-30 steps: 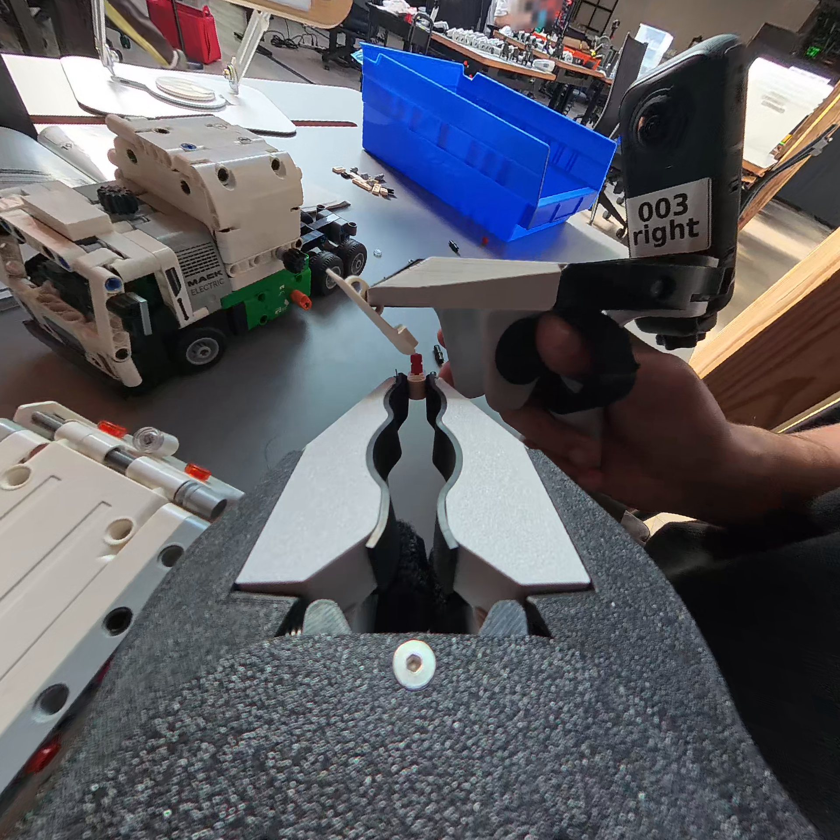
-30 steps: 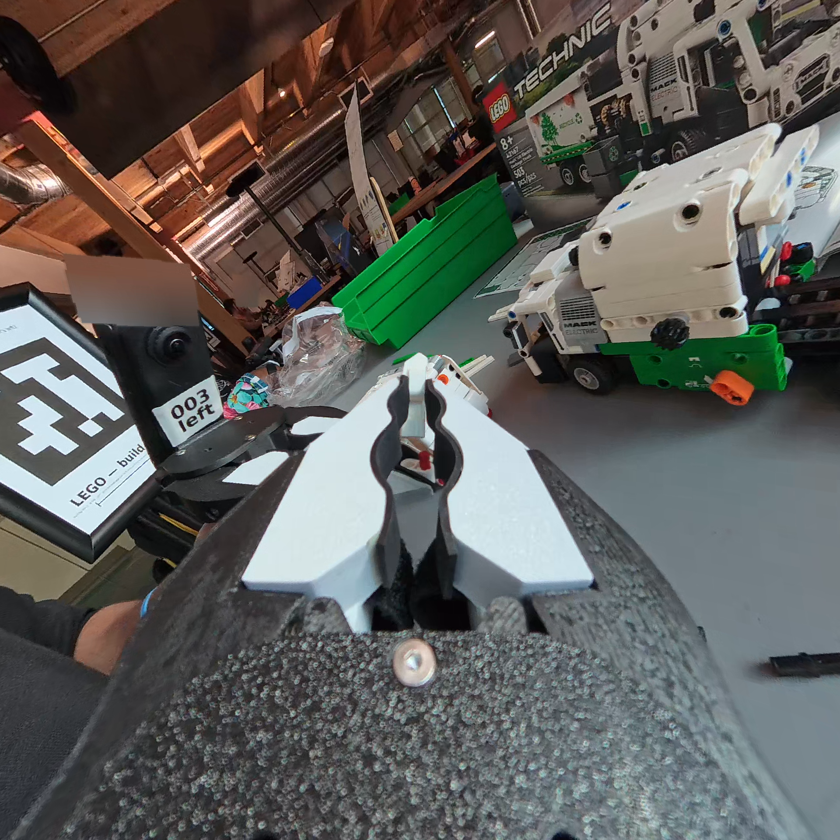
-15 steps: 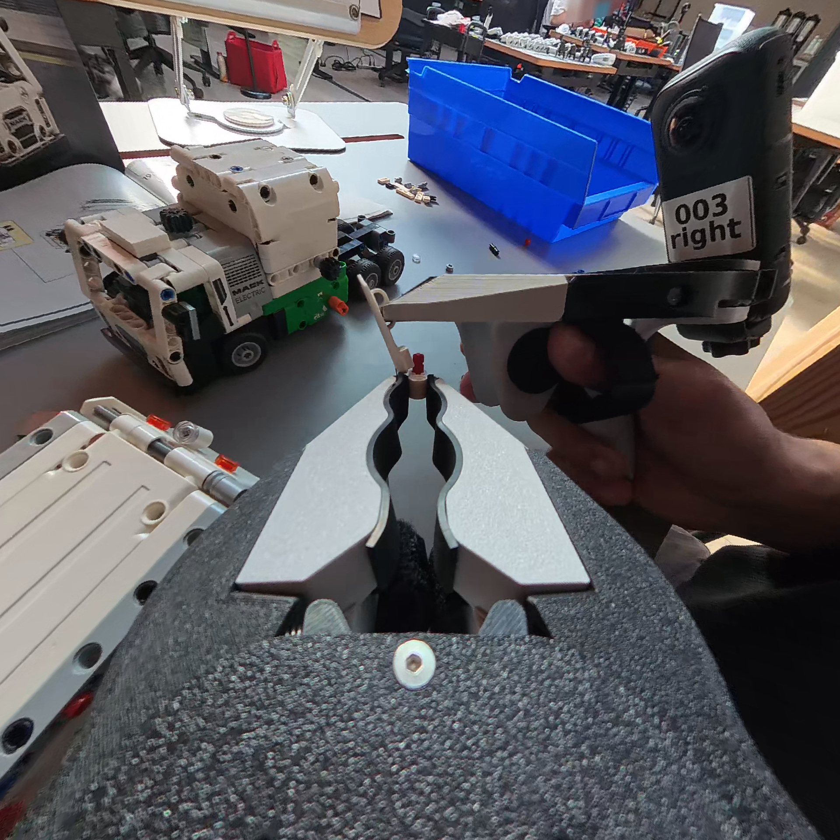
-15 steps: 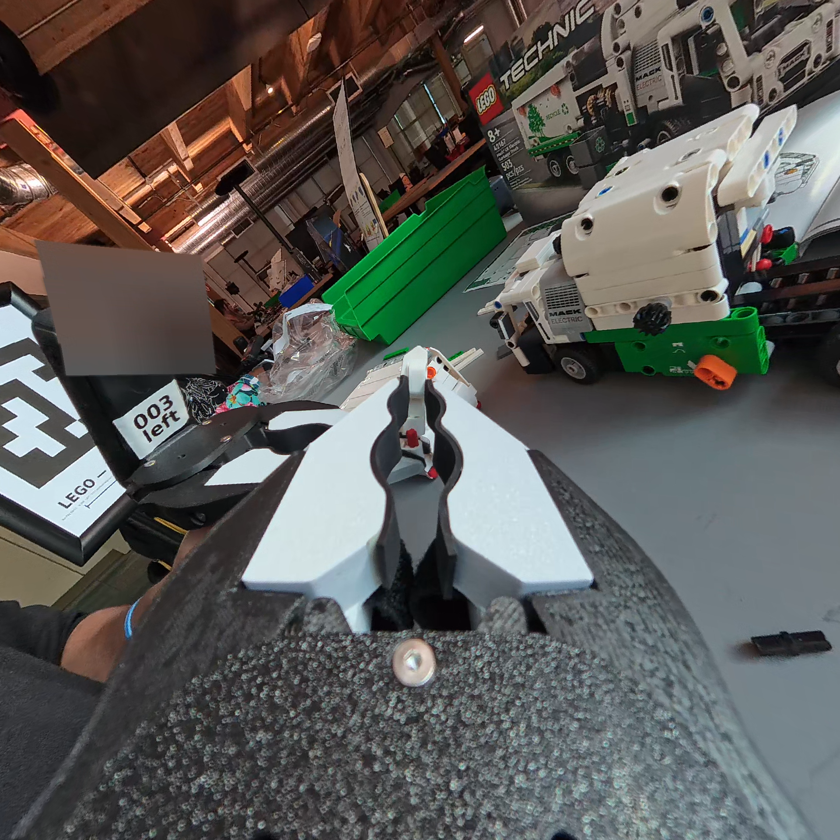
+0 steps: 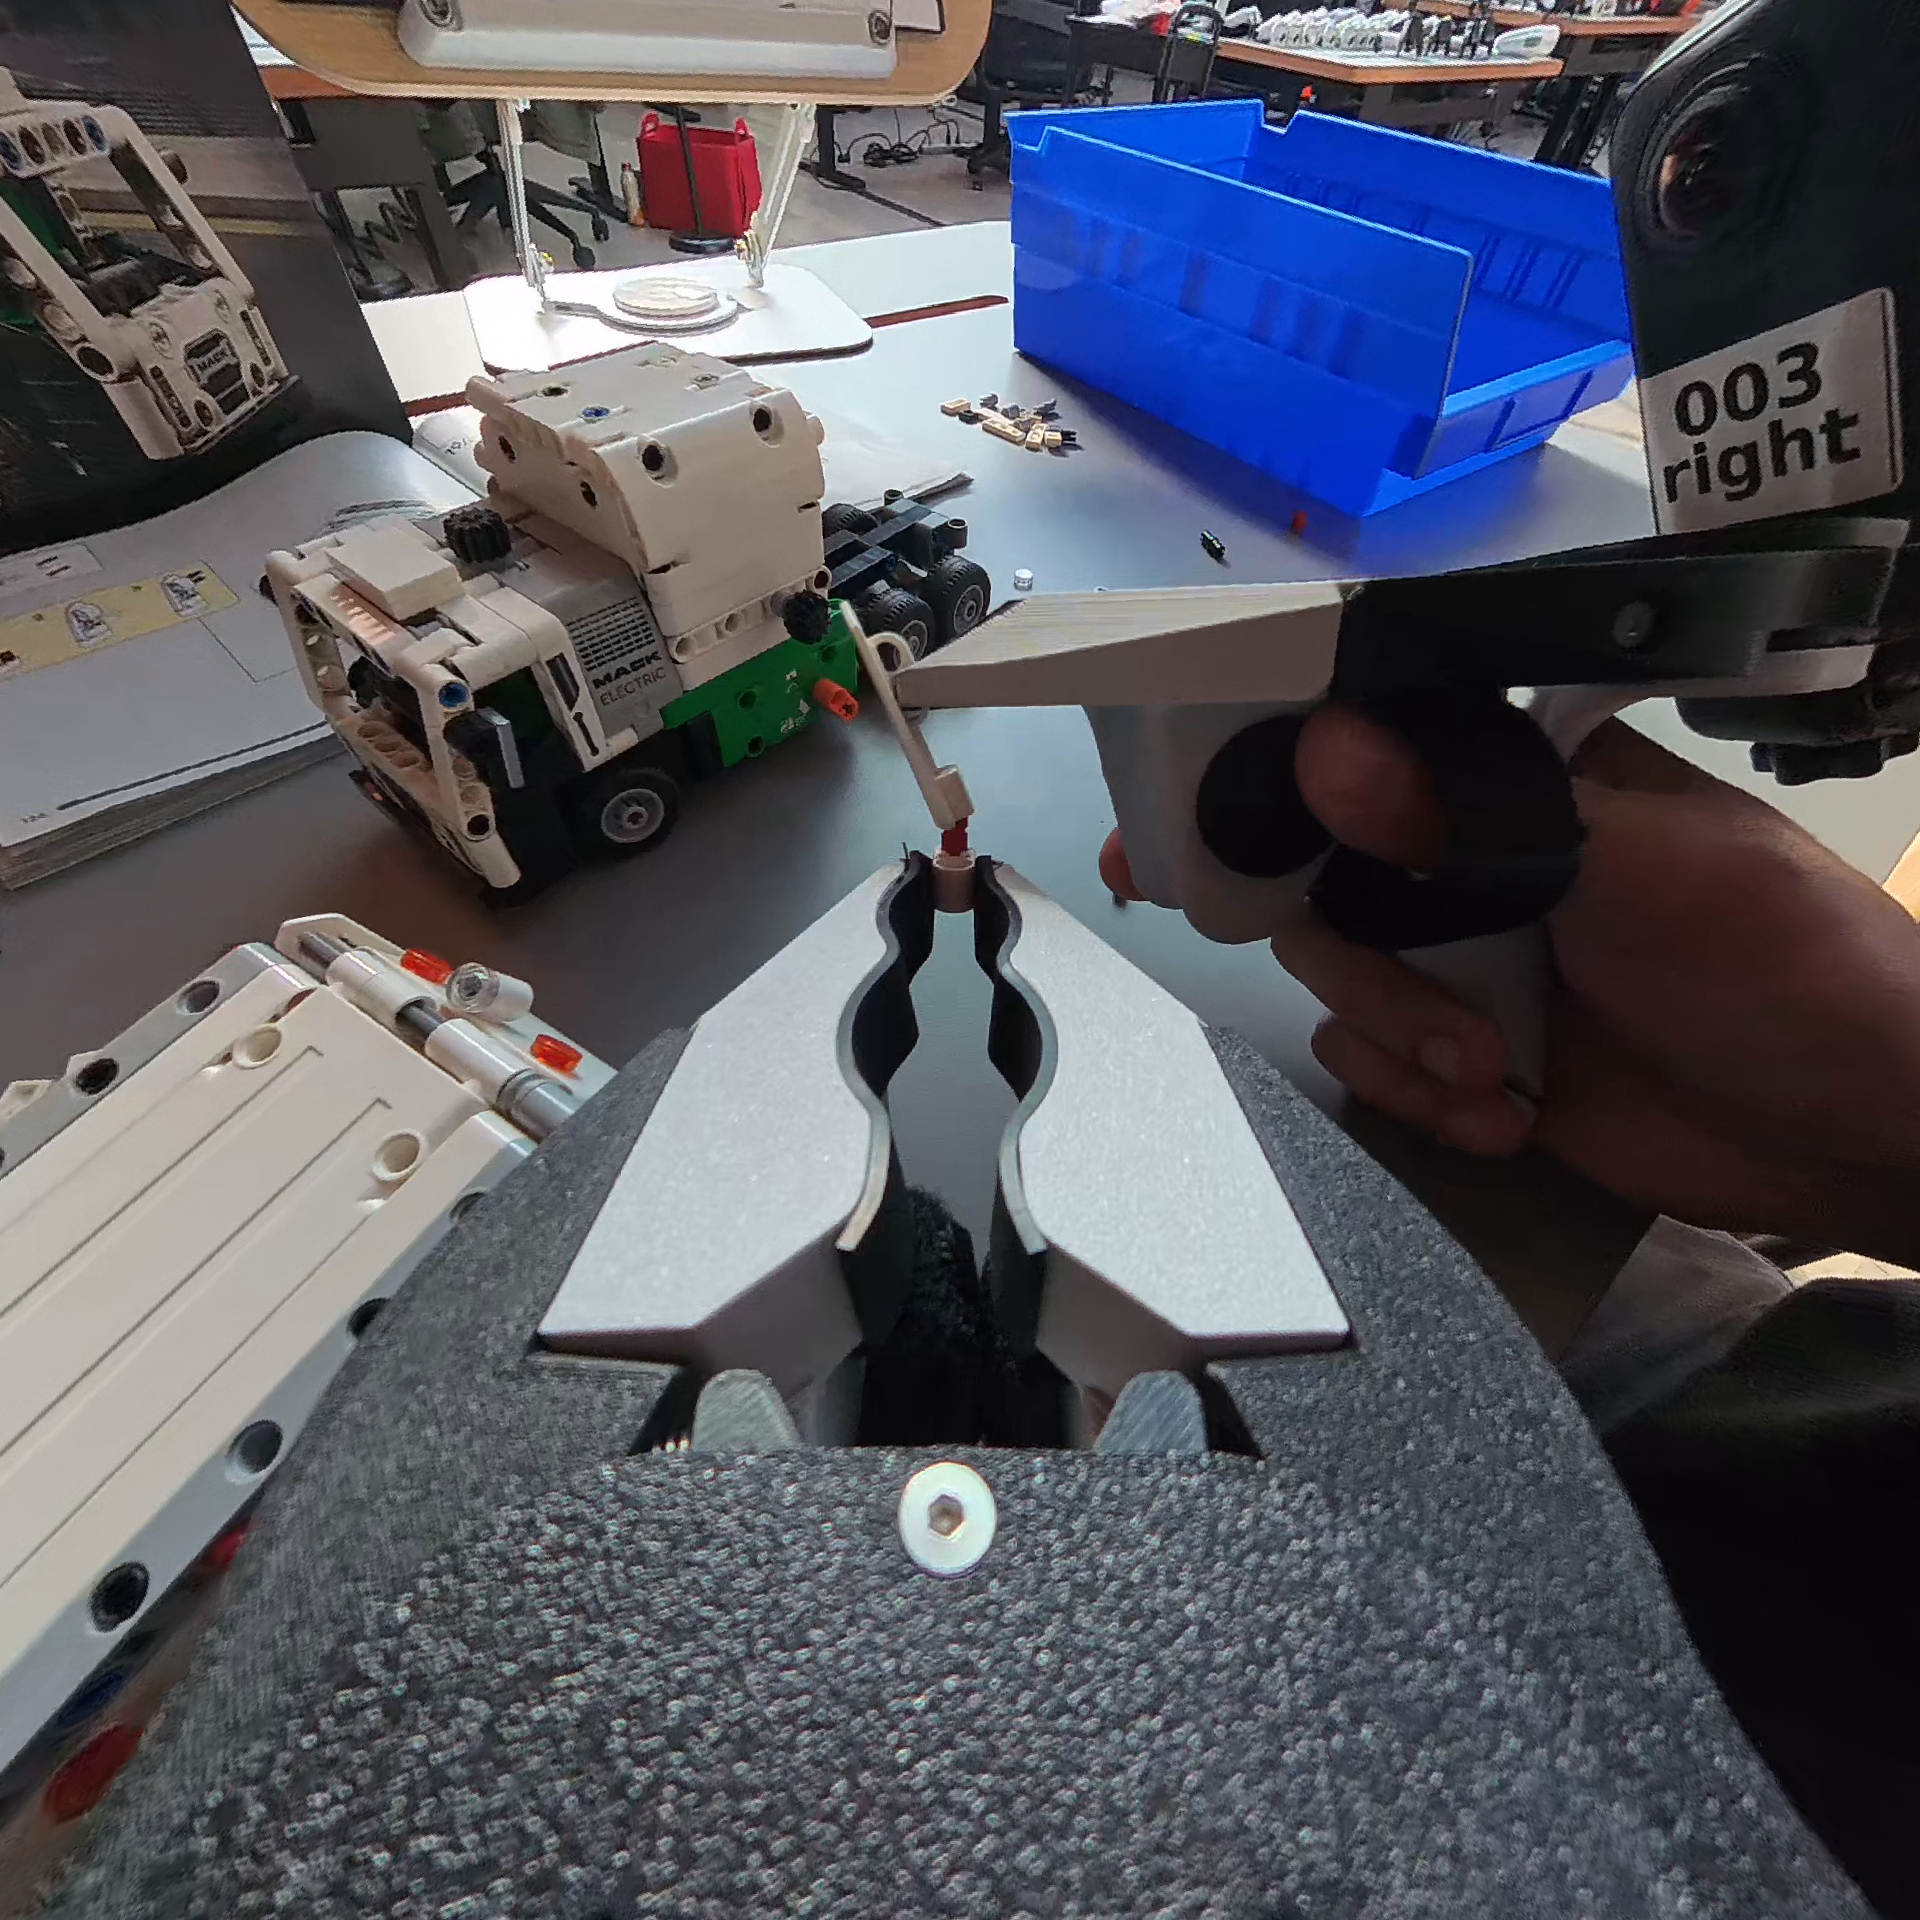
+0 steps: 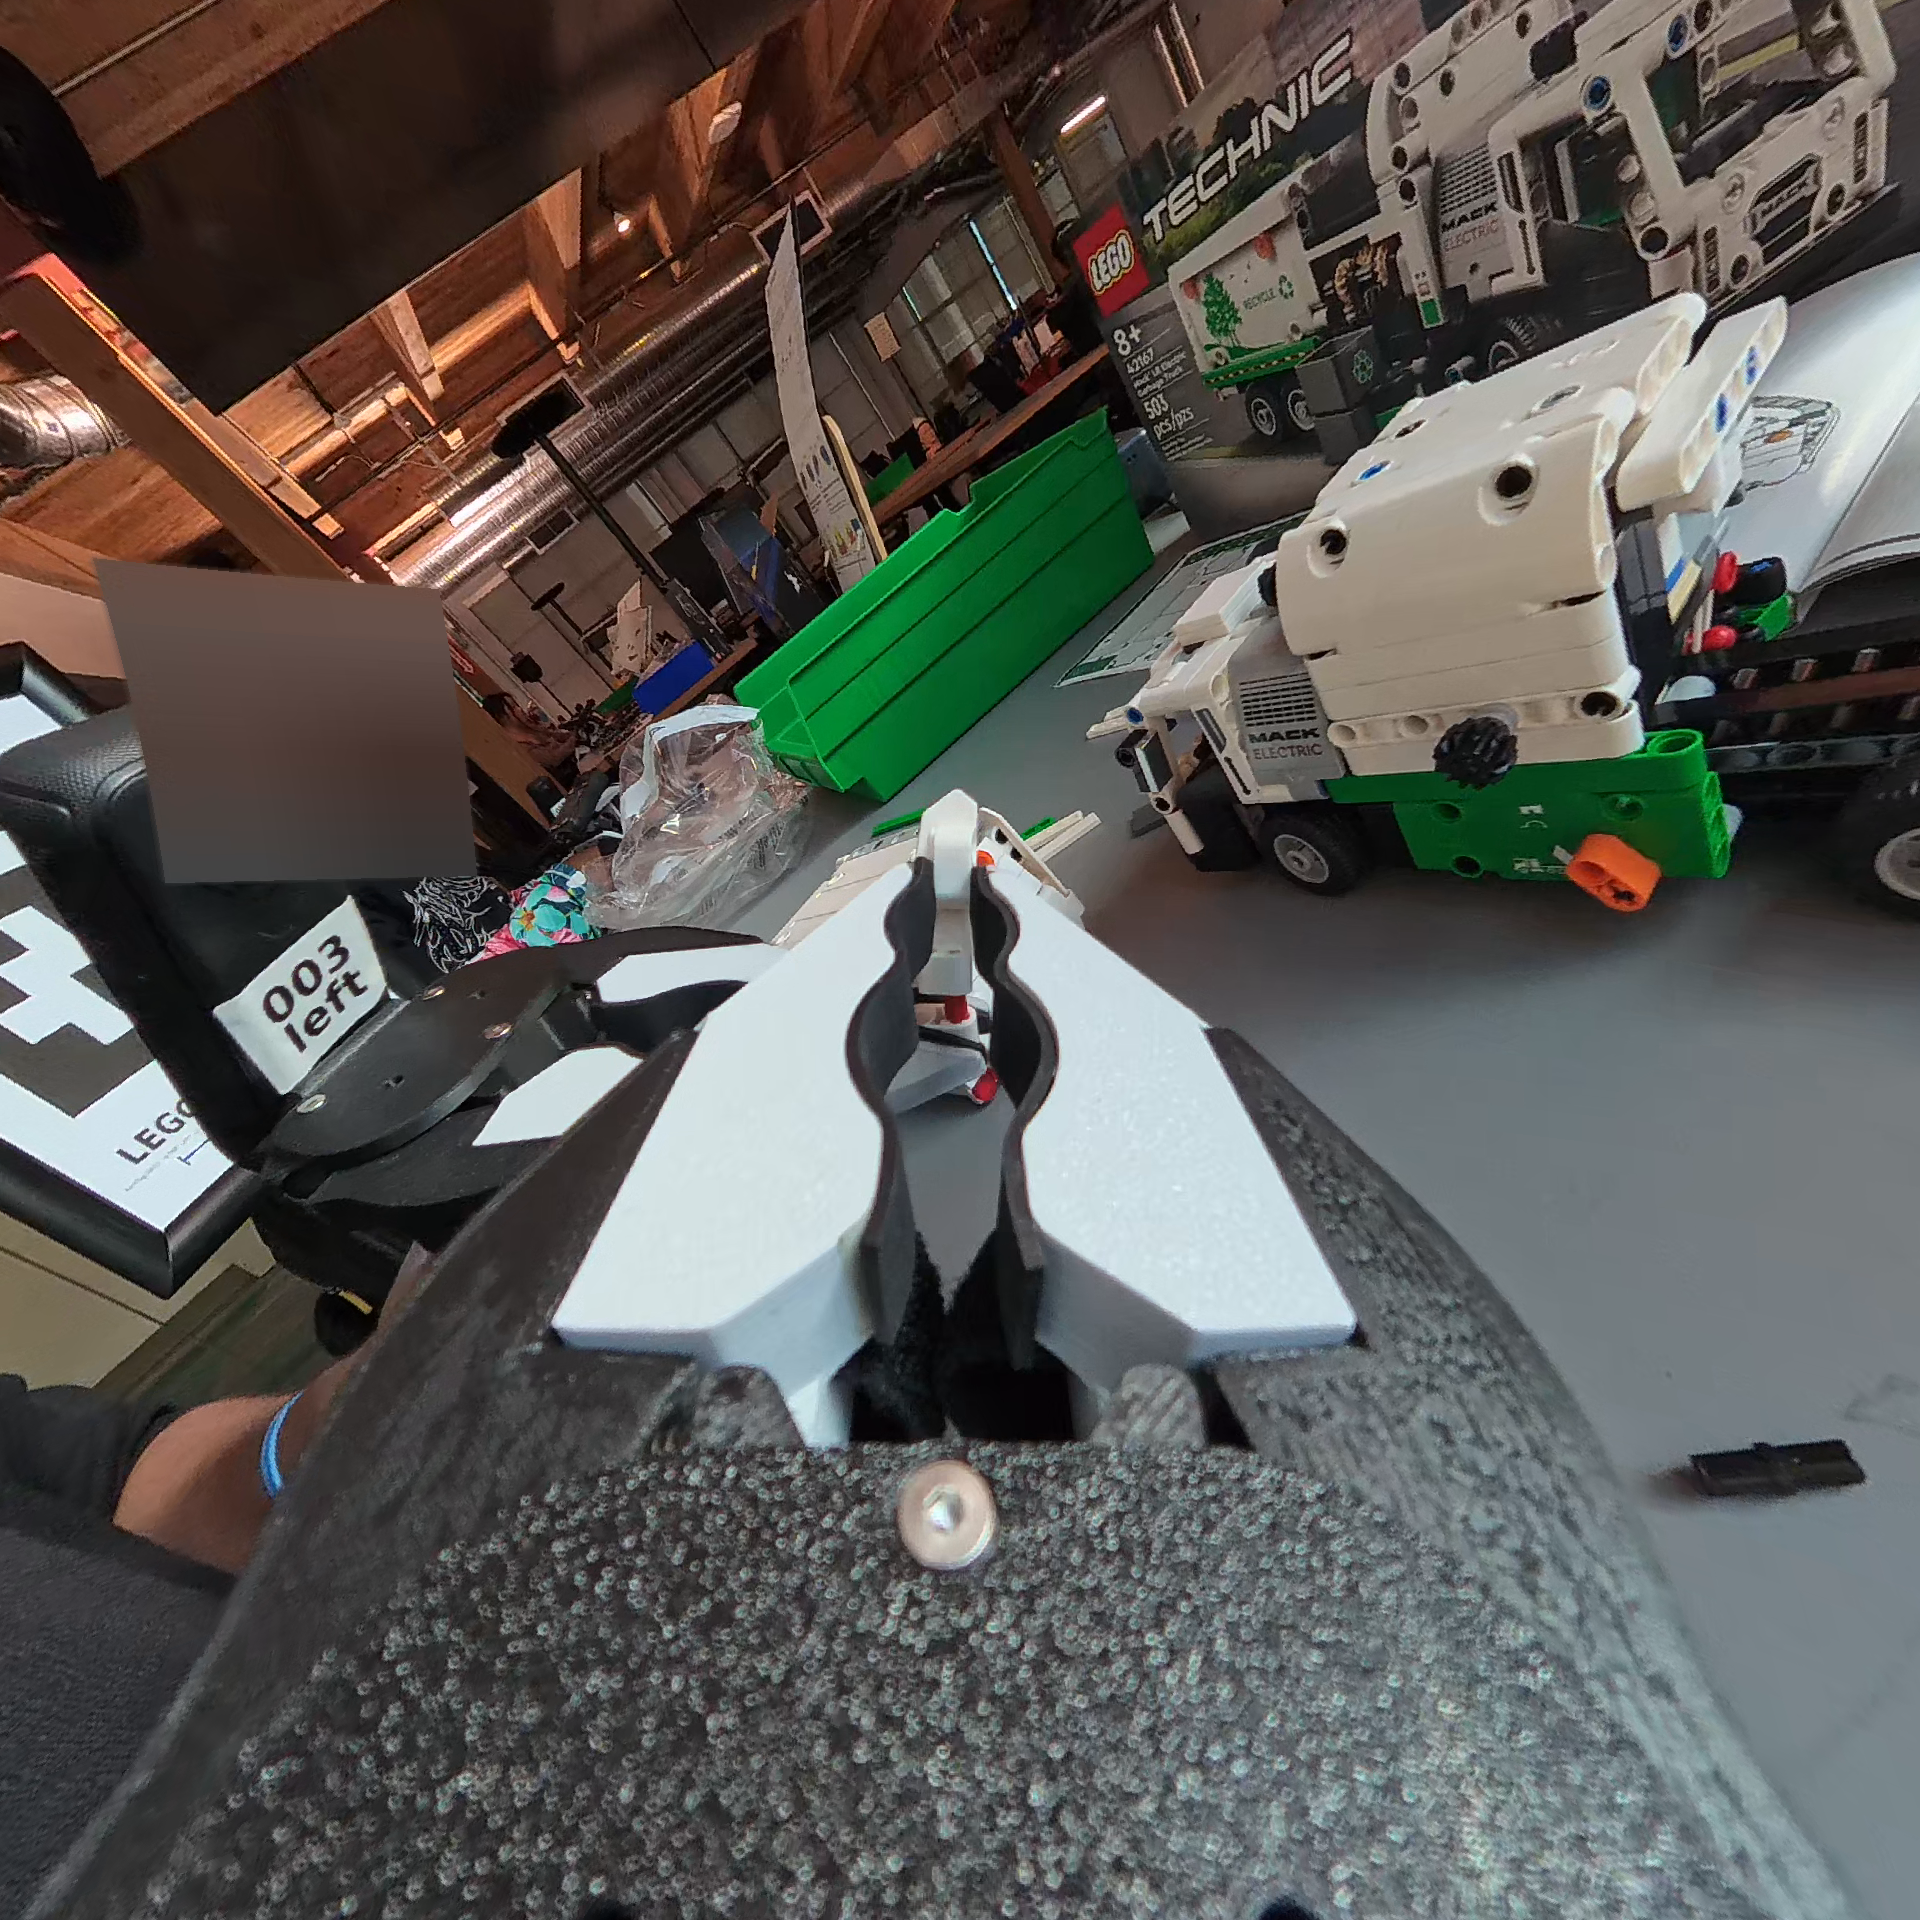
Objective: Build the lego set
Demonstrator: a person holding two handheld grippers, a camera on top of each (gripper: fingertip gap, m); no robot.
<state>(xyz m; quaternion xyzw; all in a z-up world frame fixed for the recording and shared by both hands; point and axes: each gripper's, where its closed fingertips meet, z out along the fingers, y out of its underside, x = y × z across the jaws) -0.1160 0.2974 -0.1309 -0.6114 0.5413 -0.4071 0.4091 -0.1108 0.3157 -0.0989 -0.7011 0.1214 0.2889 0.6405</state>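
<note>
My left gripper [image 5: 952, 871] is shut on a small tan bush with a red axle pin [image 5: 953, 847] sticking out of its tip. My right gripper [image 6: 948, 883] is shut on a thin white lever piece [image 6: 948, 883], which also shows in the left wrist view [image 5: 906, 722]. The lever's lower end touches the red pin just above the left fingertips. The white and green truck model [image 5: 582, 623] stands on the grey table behind them and shows in the right wrist view [image 6: 1455, 686]. A white panel assembly [image 5: 208, 1195] lies at the left.
A blue bin [image 5: 1320, 301] stands at the back right, with small loose parts [image 5: 1013, 421] beside it. An open instruction booklet [image 5: 135, 623] lies at the left. A green bin [image 6: 956, 613], a plastic bag [image 6: 696, 800] and the set's box [image 6: 1455, 197] show in the right wrist view. A black pin [image 6: 1777, 1467] lies on the table. My left and right fingertips are right by each other.
The white lever has swung from slanted to more upright and come down onto the red pin. Both grippers stay shut; the left view has shifted so the truck sits farther right.
</note>
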